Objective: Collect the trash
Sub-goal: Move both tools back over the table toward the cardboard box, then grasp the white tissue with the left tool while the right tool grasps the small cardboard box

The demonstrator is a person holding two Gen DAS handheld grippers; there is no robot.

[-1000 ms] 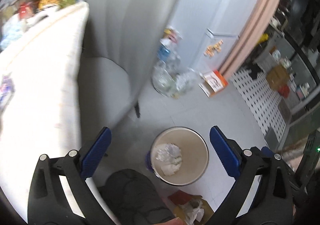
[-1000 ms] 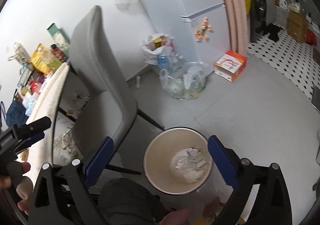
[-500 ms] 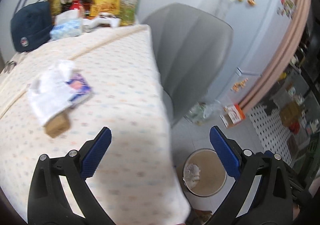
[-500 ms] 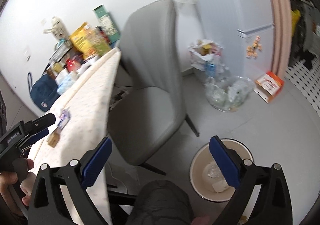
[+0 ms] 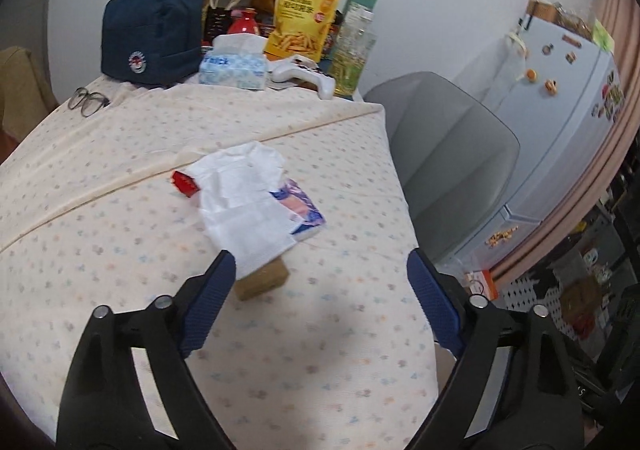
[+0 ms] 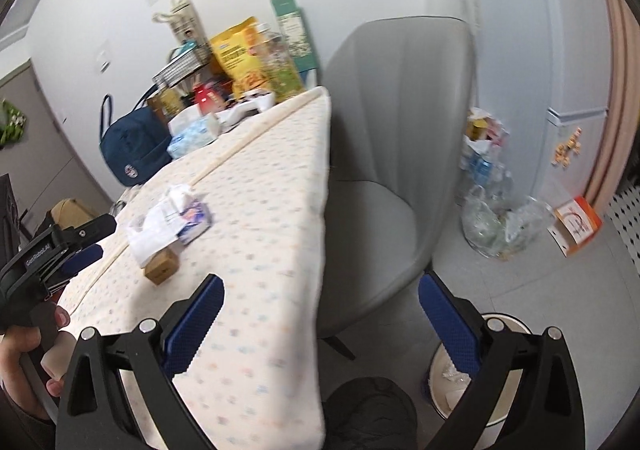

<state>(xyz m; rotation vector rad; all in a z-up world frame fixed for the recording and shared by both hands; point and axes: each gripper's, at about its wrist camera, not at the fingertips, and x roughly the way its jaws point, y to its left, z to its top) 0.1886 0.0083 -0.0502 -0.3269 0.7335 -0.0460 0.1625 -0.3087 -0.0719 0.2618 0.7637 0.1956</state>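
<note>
A crumpled white tissue (image 5: 244, 201) lies on the table's dotted cloth (image 5: 120, 250), over a small red wrapper (image 5: 183, 182), a blue-purple packet (image 5: 302, 209) and a small brown box (image 5: 264, 280). My left gripper (image 5: 320, 290) is open and empty, just short of the brown box. The same pile shows in the right wrist view, with the tissue (image 6: 160, 221) and the box (image 6: 162, 268). My right gripper (image 6: 320, 306) is open and empty over the table's right edge. The round bin (image 6: 500, 320) with crumpled trash stands on the floor at lower right.
A navy bag (image 5: 150, 37), tissue pack (image 5: 234, 65), snack bags (image 5: 304, 23), white game controller (image 5: 304, 75) and glasses (image 5: 86, 99) crowd the table's far end. A grey chair (image 6: 396, 153) stands beside the table. Bags of bottles (image 6: 492, 209) and a fridge (image 5: 560, 109) lie beyond.
Both grippers have swung up and left from the floor bin to the table. The left one now faces the tissue pile close up. Both stayed open.
</note>
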